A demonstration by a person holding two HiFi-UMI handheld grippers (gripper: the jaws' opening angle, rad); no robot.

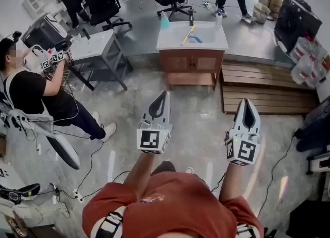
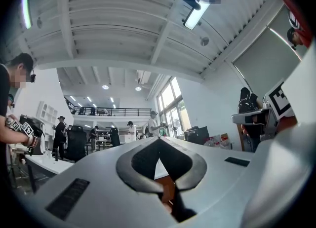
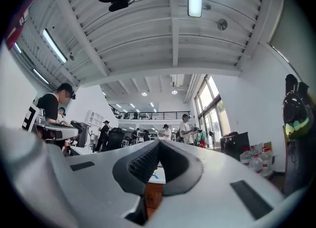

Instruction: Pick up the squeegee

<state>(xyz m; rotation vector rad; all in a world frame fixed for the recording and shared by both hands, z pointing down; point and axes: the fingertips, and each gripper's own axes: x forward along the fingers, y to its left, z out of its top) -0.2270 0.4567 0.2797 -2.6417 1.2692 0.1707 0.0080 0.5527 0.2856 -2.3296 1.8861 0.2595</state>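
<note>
The squeegee [image 1: 187,35], a long yellowish handle with a blue part at its end, lies on the white top of a wooden cabinet [image 1: 175,40] across the room in the head view. Both grippers are held out in front of me, far short of it and aimed slightly upward. My left gripper [image 1: 164,95] [image 2: 159,139] is shut, its tips together and nothing between them. My right gripper [image 1: 247,101] [image 3: 159,142] is likewise shut and empty. Below the right jaws, a sliver of the cabinet top [image 3: 157,174] shows.
A blue bottle [image 1: 164,21] and a white bottle [image 1: 218,19] stand on the cabinet. A wooden platform [image 1: 268,85] lies to its right, a grey desk [image 1: 98,46] to its left. A person in black [image 1: 31,87] stands at left. Cables [image 1: 93,170] trail on the floor.
</note>
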